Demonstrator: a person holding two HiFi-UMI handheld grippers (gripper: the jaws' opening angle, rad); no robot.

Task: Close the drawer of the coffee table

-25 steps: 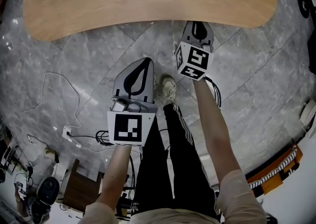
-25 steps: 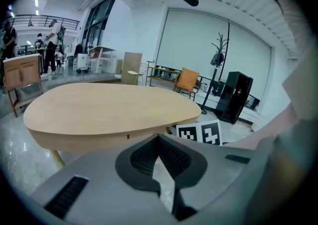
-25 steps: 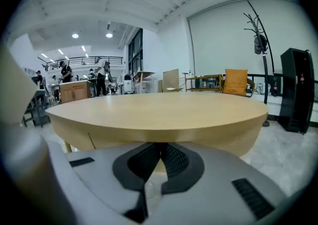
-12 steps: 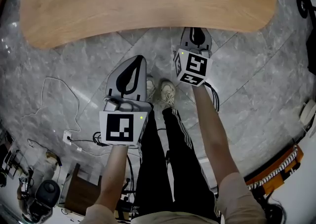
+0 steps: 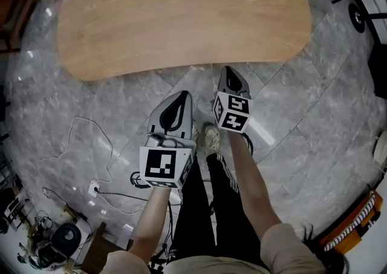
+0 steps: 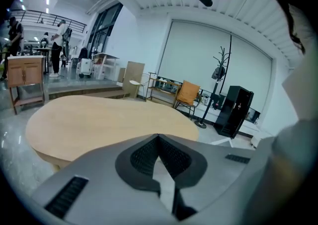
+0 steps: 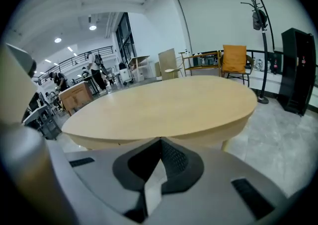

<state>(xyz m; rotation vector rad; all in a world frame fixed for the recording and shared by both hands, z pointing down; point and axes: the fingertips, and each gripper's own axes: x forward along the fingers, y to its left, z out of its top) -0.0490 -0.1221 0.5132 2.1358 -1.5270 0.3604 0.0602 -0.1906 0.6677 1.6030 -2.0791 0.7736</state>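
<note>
Here we are, looking down from the head view: the oval wooden counter [image 5: 181, 19], the coffee table itself, fills the 12 o'clock stretch, with its near edge curving just beyond both tools. Its drawer can't be made out from any view.

Left tongs [image 5: 183, 96] sit just left of centre, pointing toward 12 o'clock. In the left gripper view the left tongs [image 6: 158, 135] are closed tip to tip with nothing between them. The right tongs [image 5: 230, 72] are at about 1 o'clock from them and nearer the counter edge. The right gripper view has the right tongs [image 7: 160, 140] pressed together too, and empty. Both are apart from the wood, and only grey marble floor [image 5: 302, 115] lies between the tips and the rim.

Round about: a pale shoe [image 5: 210, 137] peeks out between the two tools, above black striped trousers [image 5: 205, 206] at 6 o'clock. A thin white cable [image 5: 72, 127] loops over the floor at 8 o'clock.

From the right gripper view the counter [image 7: 164, 105] spreads wide ahead, with an orange chair [image 7: 233, 59] at 2 o'clock behind it, a coat stand [image 7: 256, 20] beside that and a black cabinet [image 7: 298, 70] at 3 o'clock. A small wooden cabinet [image 7: 74, 97] stands at 9 o'clock, well back.
</note>
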